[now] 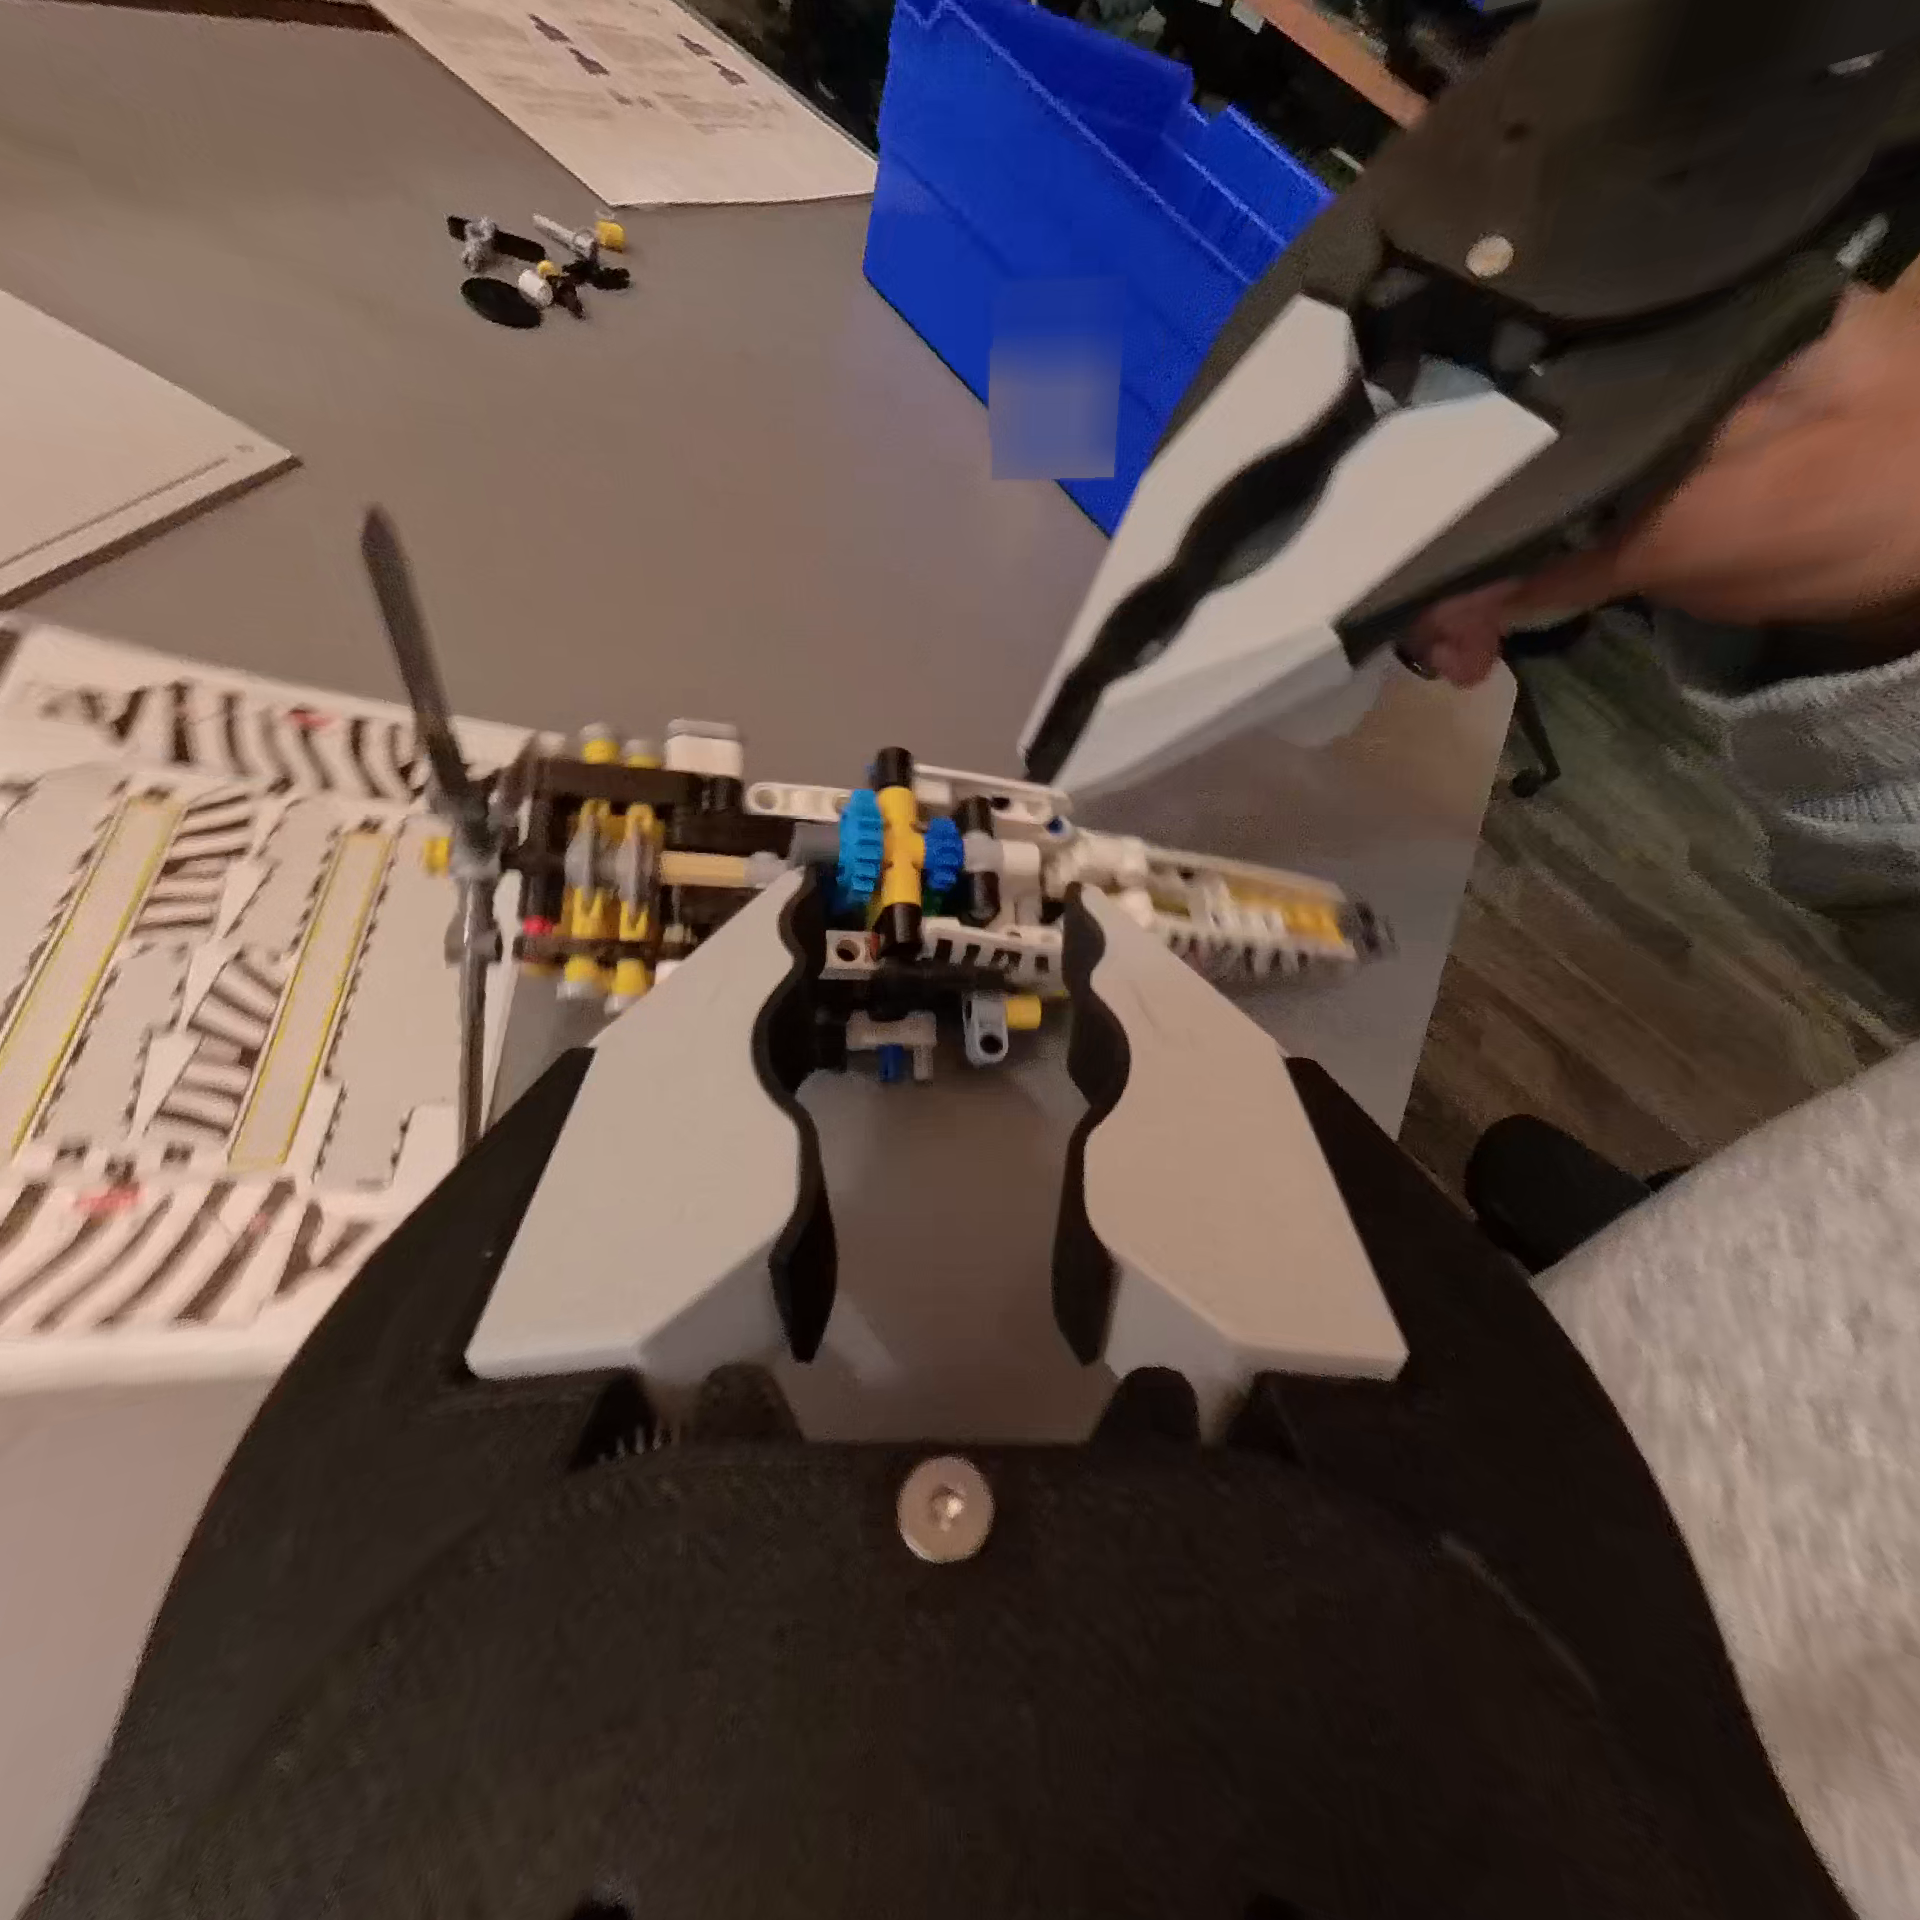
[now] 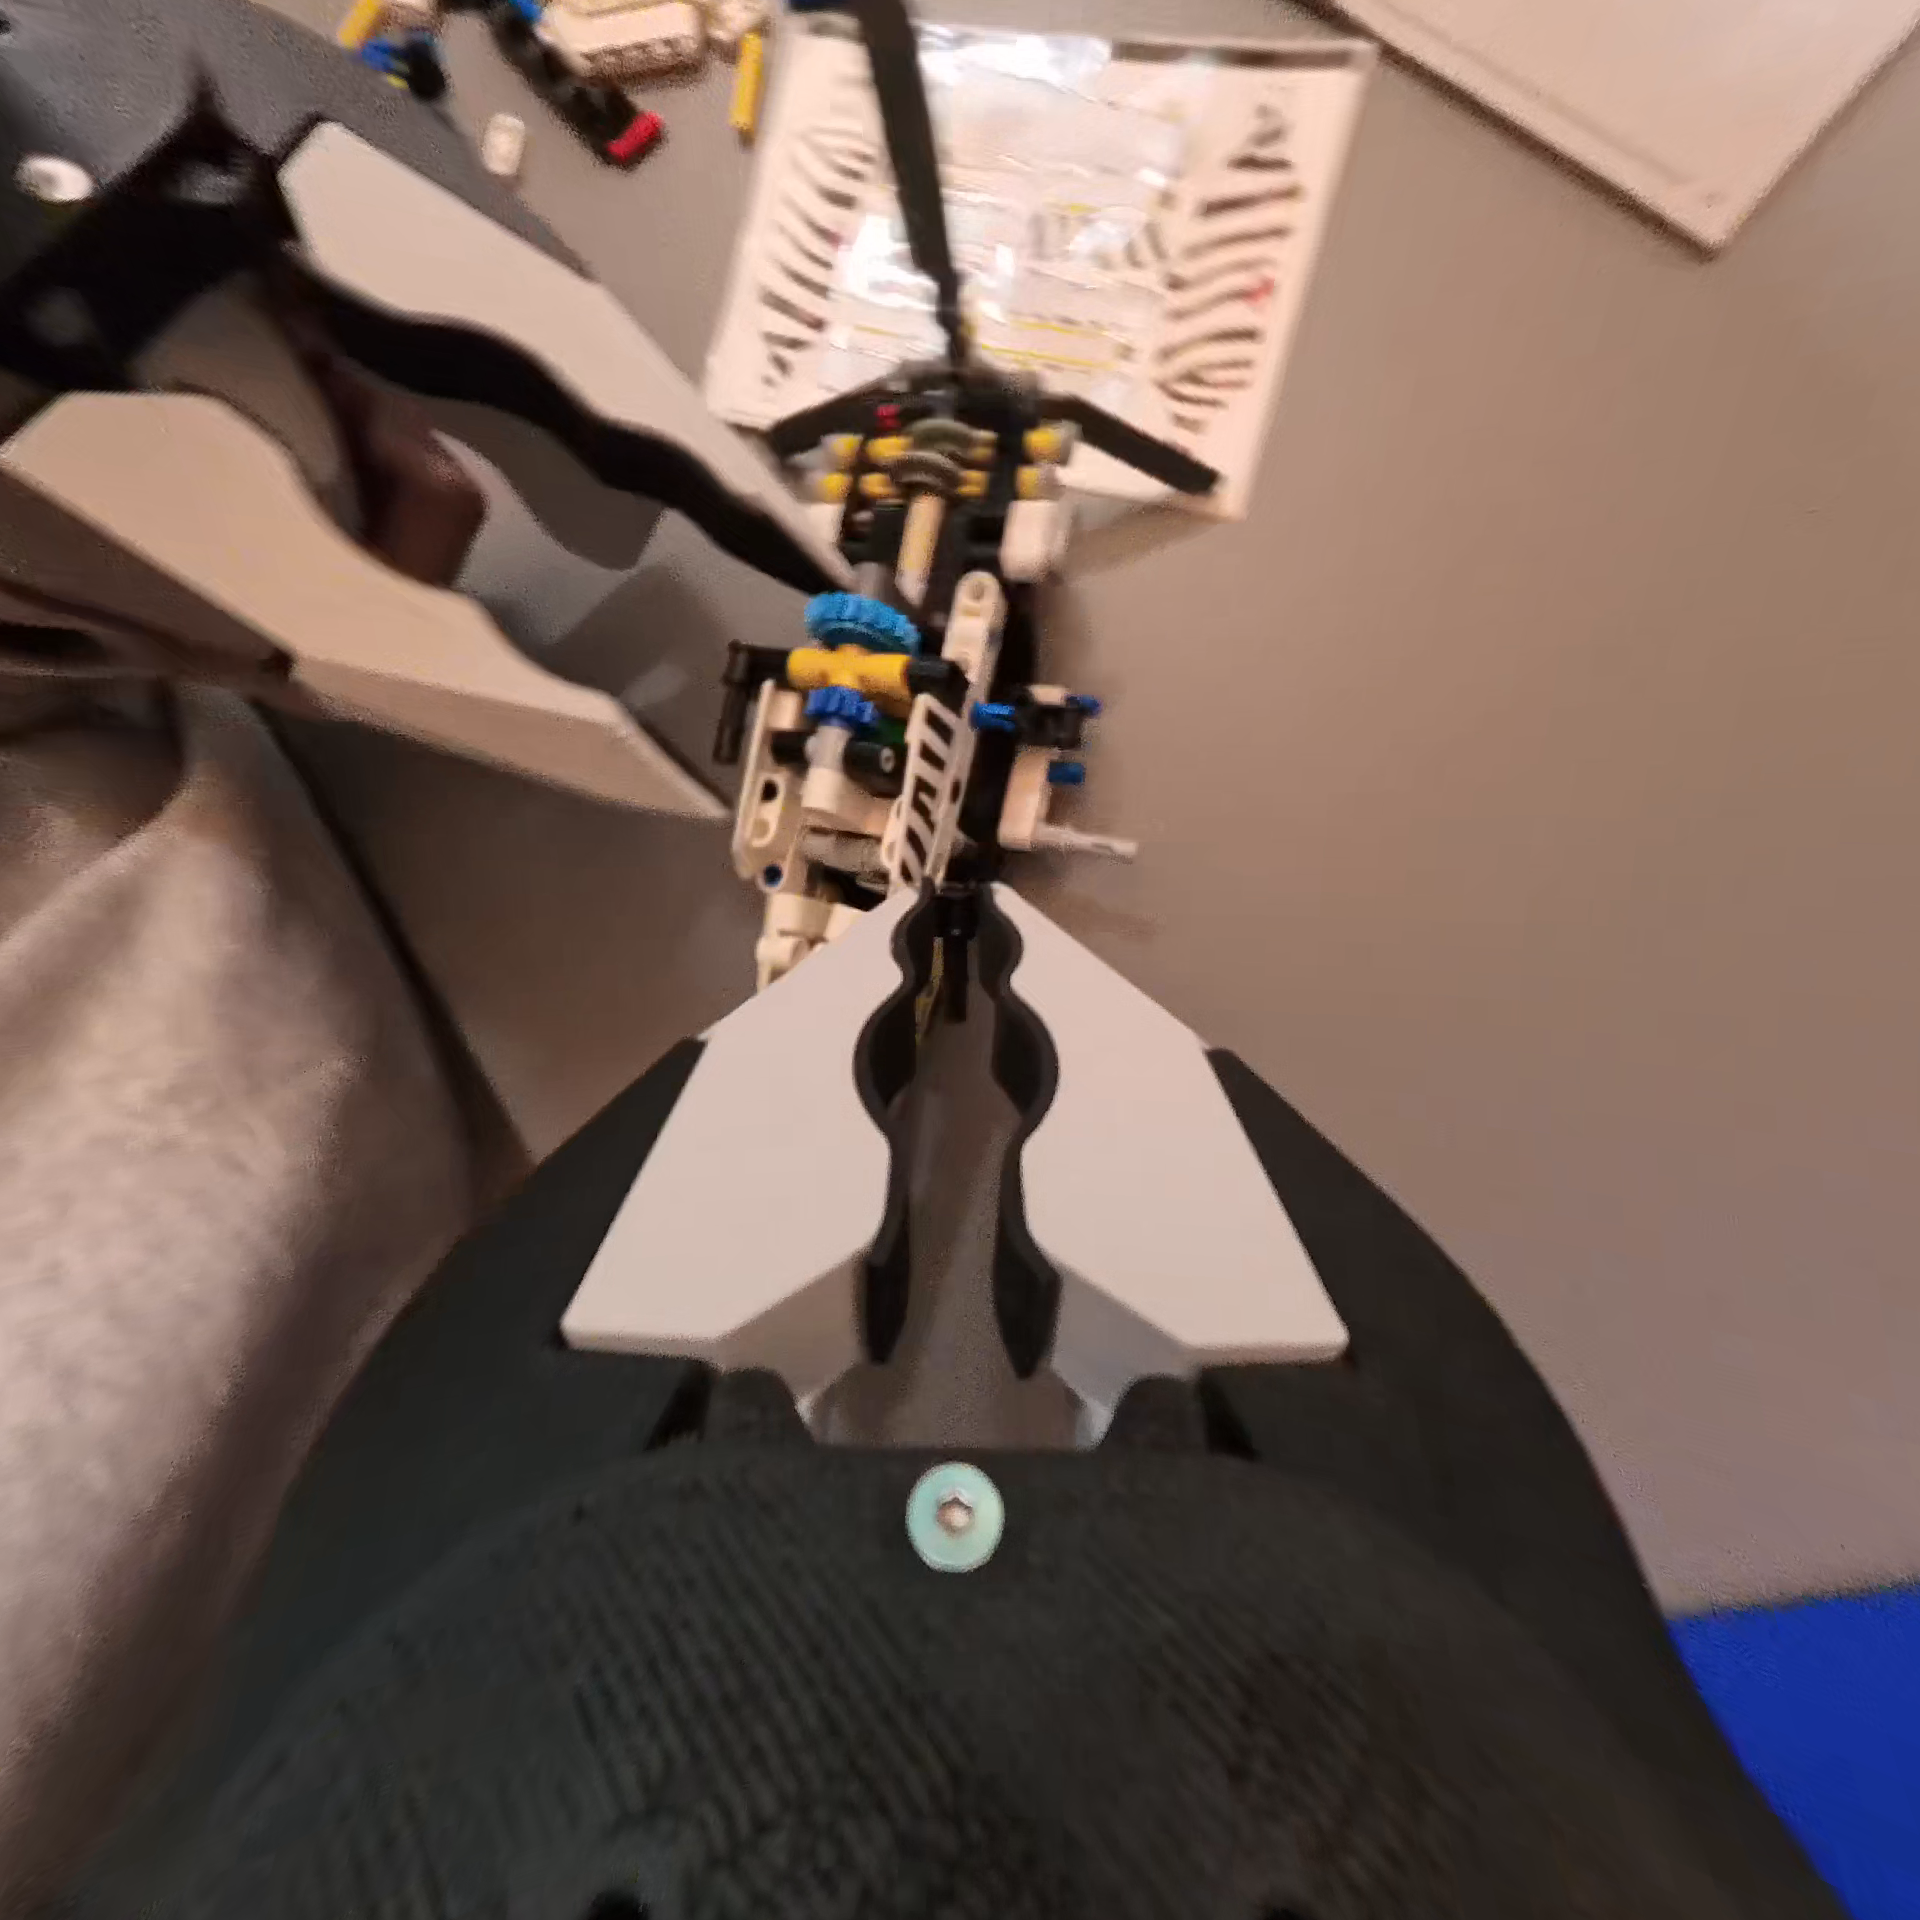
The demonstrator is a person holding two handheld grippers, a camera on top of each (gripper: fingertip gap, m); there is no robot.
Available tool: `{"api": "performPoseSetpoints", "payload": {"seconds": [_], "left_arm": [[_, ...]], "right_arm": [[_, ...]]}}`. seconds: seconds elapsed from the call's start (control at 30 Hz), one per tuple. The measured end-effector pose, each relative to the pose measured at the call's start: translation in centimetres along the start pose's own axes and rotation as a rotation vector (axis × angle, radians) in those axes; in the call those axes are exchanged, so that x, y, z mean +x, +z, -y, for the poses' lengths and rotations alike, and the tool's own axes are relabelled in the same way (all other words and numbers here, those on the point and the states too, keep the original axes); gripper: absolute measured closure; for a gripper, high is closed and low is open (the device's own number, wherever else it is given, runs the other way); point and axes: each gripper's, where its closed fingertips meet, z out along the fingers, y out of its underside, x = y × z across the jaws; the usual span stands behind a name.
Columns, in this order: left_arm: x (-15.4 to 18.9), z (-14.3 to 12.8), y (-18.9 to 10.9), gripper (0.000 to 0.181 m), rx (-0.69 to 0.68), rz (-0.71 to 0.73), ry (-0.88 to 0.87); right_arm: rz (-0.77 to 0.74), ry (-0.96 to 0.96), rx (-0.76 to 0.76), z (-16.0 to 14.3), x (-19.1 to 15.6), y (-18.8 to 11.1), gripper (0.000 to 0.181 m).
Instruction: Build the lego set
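Note:
A half-built lego plane [image 1: 914,862] lies on the grey table [image 1: 675,499]. It is white, black and yellow, with blue gears in the middle and a black propeller [image 1: 410,665] at its left end. My left gripper [image 1: 940,914] is shut on the plane's middle section, one finger on each side of the gears. My right gripper [image 2: 956,914] is shut on a small black pin [image 2: 956,951] and holds it against the plane's near end [image 2: 883,790]. In the left wrist view the right gripper [image 1: 1044,758] comes in from the upper right, held by a hand.
A blue bin [image 1: 1039,239] stands at the back. Instruction sheets [image 1: 644,94] and a small pile of parts [image 1: 540,260] lie beyond the plane. A striped sticker sheet [image 1: 208,987] lies at the left. More loose parts [image 2: 582,83] lie far off. The table edge [image 1: 1455,935] is at the right. Some 5 centimeters of space lies between my two pairs of fingers.

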Motion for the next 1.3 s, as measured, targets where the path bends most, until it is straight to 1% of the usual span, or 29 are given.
{"api": "performPoseSetpoints", "payload": {"seconds": [0.03, 0.1, 0.13, 0.2, 0.27, 0.33, 0.4, 0.43, 0.47, 0.57, 0.63, 0.67, 0.7, 0.73, 0.8, 0.9, 1.03, 1.07, 1.13, 1.3], "left_arm": [[-0.3, -0.2, -0.4, 0.146, 0.002, 0.006, -0.013], [-0.6, -0.5, -1.3, 0.152, 0.007, 0.007, -0.042], [-0.8, -0.6, -1.7, 0.152, 0.012, 0.006, -0.057], [-0.9, -0.3, -2.5, 0.15, 0.043, 0.009, -0.071], [-0.8, 0.6, -3.4, 0.15, 0.101, 0.022, -0.056], [0.3, 2.0, -3.9, 0.151, 0.167, -0.016, -0.005], [1.9, 3.0, -3.8, 0.154, 0.202, -0.068, 0.054], [2.6, 3.4, -3.6, 0.152, 0.213, -0.089, 0.079], [3.2, 3.8, -3.4, 0.148, 0.229, -0.104, 0.104], [4.6, 4.9, -3.4, 0.153, 0.28, -0.099, 0.227], [5.2, 4.9, -3.5, 0.165, 0.289, -0.069, 0.331], [5.4, 4.8, -3.5, 0.168, 0.288, -0.054, 0.377], [5.8, 4.5, -3.5, 0.176, 0.279, -0.052, 0.417], [5.8, 4.3, -3.5, 0.177, 0.274, -0.037, 0.435], [5.8, 4.1, -3.5, 0.177, 0.267, -0.033, 0.43], [5.7, 4.1, -3.8, 0.175, 0.274, -0.052, 0.38], [5.8, 3.9, -4.0, 0.176, 0.266, -0.047, 0.407], [5.8, 3.9, -4.1, 0.181, 0.27, -0.041, 0.415], [6.0, 4.0, -4.3, 0.181, 0.294, -0.05, 0.418], [6.0, 4.1, -4.2, 0.181, 0.308, -0.11, 0.324]], "right_arm": [[0.025, 0.006, 0.017, 0.0, -1.1, 0.3, 0.176], [0.053, 0.02, 0.043, -0.2, -2.8, 0.8, 0.176], [0.044, 0.03, 0.064, -0.2, -3.0, 0.8, 0.176], [-0.006, 0.078, 0.132, 0.0, -2.2, 0.4, 0.176], [0.009, 0.152, 0.254, 1.0, -1.9, -0.6, 0.176], [0.124, 0.262, 0.431, 2.7, -2.6, -2.3, 0.176], [0.303, 0.391, 0.598, 4.5, -3.7, -4.3, 0.176], [0.381, 0.441, 0.653, 5.1, -4.0, -5.0, 0.176], [0.438, 0.478, 0.675, 5.3, -4.3, -5.4, 0.176], [0.508, 0.515, 0.665, 5.1, -5.3, -5.1, 0.176], [0.545, 0.528, 0.648, 5.1, -6.1, -5.0, 0.176], [0.553, 0.54, 0.637, 5.0, -6.3, -4.8, 0.176], [0.552, 0.547, 0.629, 5.0, -6.4, -4.7, 0.176], [0.55, 0.545, 0.623, 4.9, -6.4, -4.6, 0.176], [0.558, 0.54, 0.622, 4.9, -6.6, -4.7, 0.175], [0.628, 0.562, 0.651, 5.3, -7.0, -5.4, 0.174], [0.653, 0.572, 0.649, 5.3, -7.3, -5.4, 0.175], [0.66, 0.574, 0.651, 5.3, -7.3, -5.4, 0.175], [0.691, 0.584, 0.658, 5.3, -7.4, -5.6, 0.176], [0.721, 0.611, 0.677, 5.2, -7.3, -5.7, 0.177]]}}
